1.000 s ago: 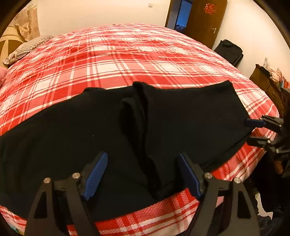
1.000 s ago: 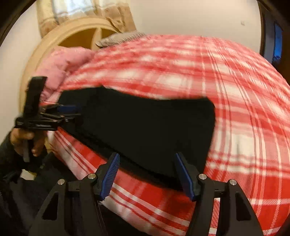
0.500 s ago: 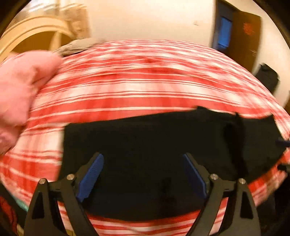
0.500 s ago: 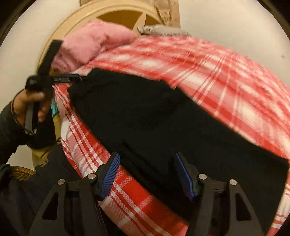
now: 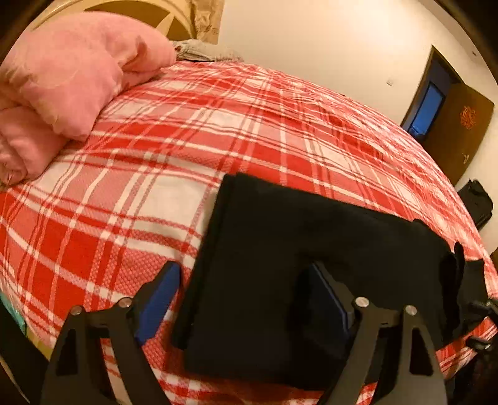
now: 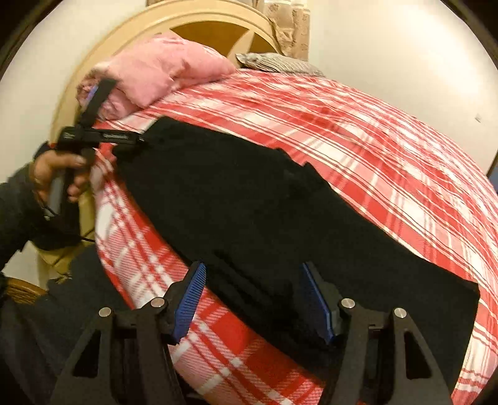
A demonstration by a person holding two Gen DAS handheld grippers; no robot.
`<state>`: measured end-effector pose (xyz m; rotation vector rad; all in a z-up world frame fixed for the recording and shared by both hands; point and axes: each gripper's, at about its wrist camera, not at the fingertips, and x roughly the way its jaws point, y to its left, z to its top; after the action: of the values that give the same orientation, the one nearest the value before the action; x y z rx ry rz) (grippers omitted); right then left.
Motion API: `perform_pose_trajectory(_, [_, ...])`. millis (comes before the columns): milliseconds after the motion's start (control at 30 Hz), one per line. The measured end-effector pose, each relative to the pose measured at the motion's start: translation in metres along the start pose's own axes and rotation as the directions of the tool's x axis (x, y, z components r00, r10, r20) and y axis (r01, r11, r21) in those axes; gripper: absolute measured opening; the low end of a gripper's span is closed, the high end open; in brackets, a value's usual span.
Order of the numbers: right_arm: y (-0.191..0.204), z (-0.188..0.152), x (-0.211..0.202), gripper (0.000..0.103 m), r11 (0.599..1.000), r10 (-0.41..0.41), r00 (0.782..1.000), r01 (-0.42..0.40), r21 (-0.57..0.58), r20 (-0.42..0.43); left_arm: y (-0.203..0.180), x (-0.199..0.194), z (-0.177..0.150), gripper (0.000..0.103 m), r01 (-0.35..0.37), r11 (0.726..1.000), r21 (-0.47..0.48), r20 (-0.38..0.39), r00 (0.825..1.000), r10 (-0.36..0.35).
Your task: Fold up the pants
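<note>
I'm working over the plaid bed [image 5: 130, 199], where the black pants [image 5: 280, 249] are lying along its near edge. My left gripper [image 5: 249, 299] is straddling the trouser end, jaws closing but gripping nothing; my right gripper [image 6: 252, 299] is hovering apart over the other end.

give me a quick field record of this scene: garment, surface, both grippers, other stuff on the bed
garment: black pants, lying flat in a long strip near the bed's edge
surface: red and white plaid bedspread
left gripper: jaws closing, straddling the pants' end edge, nothing pinched
right gripper: open, over the pants' near edge, pads off the cloth
other: pink quilt bundled at the headboard
</note>
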<state>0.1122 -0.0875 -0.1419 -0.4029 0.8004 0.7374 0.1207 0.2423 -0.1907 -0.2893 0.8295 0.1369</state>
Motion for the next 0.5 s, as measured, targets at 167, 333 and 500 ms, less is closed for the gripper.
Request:
perform_pose_trajectory(167, [-0.011,-0.002,0.001,0.064,0.999,-0.015,1.000,0.016,0.043,-0.008,0.000,-0.004,0.001,0.068,-0.012,0.999,0.036,0.004,1.000,0.012])
perform_pose_trajectory(333, [-0.017,-0.003,0.001,0.064,0.997,-0.027,1.000,0.028,0.072,-0.011,-0.005,-0.009,0.001,0.063,-0.059,0.996,0.073,-0.001,0.998,0.059])
perform_pose_trajectory(500, [-0.021,-0.003,-0.004,0.064,0.995,-0.038,0.999,0.038,0.088,0.005,-0.009,-0.001,0.002,0.069,-0.091,0.994,0.068,0.008,0.996,0.091])
